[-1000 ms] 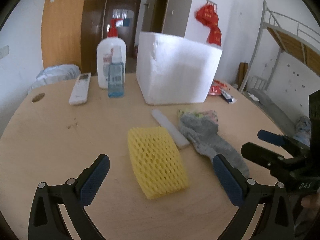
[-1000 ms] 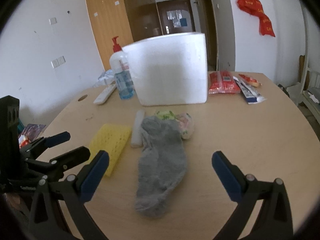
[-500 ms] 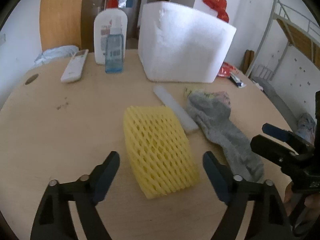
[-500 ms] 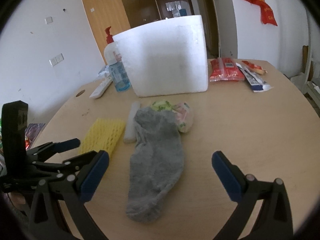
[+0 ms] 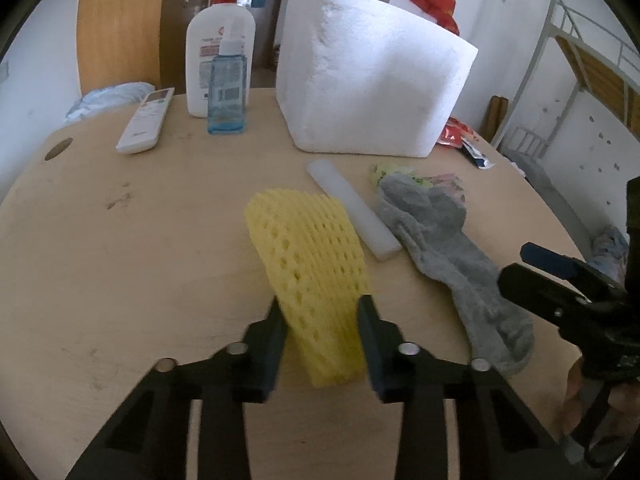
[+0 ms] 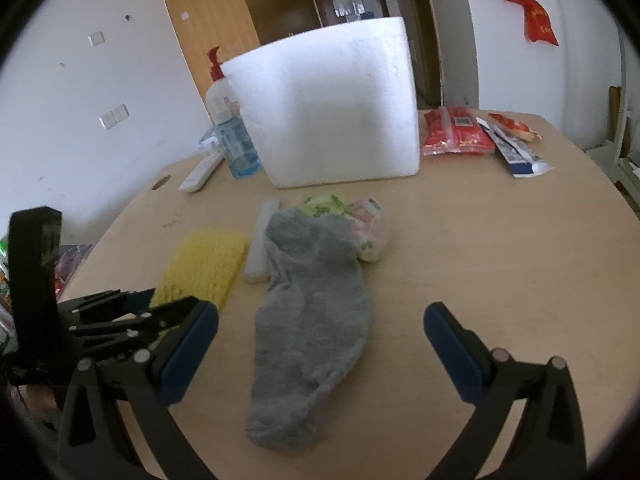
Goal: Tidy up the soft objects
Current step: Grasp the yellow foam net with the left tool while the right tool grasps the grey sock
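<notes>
Left tool (image 5: pixel 322 312) closes on the yellow net (image 5: pixel 308 264)

A second ago it gaped wide; now its jaws pinch the net's near end mid-tabletop (image 5: pixel 120 264). Right tool (image 6: pixel 320 332) hangs wide over the sock (image 6: pixel 316 300).

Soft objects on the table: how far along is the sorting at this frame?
Nothing looks put away yet. In hand: the left gripper is closing on the yellow foam net, its pads squeezing the near end. Left: the grey sock, the white foam stick and the floral bundle lie loose before the foam box. The right gripper hovers open over the sock.
</notes>
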Demonstrator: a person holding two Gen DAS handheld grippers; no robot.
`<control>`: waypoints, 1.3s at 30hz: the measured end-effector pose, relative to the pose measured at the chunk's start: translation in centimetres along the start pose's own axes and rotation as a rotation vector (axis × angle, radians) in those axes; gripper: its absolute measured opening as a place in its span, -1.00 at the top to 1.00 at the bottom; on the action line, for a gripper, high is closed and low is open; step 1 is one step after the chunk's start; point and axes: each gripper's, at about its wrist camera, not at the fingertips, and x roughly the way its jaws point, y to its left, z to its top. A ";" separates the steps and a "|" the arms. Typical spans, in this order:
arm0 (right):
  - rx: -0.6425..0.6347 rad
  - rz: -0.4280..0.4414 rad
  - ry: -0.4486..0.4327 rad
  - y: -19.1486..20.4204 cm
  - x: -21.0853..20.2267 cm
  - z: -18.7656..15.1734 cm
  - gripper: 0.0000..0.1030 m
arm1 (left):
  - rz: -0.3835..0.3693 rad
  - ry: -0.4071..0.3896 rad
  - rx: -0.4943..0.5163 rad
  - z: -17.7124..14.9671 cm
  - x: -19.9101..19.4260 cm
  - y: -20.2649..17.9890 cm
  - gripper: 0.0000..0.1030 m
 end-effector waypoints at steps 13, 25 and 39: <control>-0.011 -0.019 0.020 0.3 1.1 0.5 -1.00 | -0.007 -0.056 0.014 0.1 -1.0 0.0 0.79; -0.093 -0.099 0.066 1.7 2.4 0.6 -1.00 | -0.011 -0.120 0.007 0.1 -2.2 0.4 0.79; -0.162 -0.163 0.130 2.7 3.0 0.5 0.33 | -0.030 -0.144 0.005 -0.1 -2.9 0.5 0.79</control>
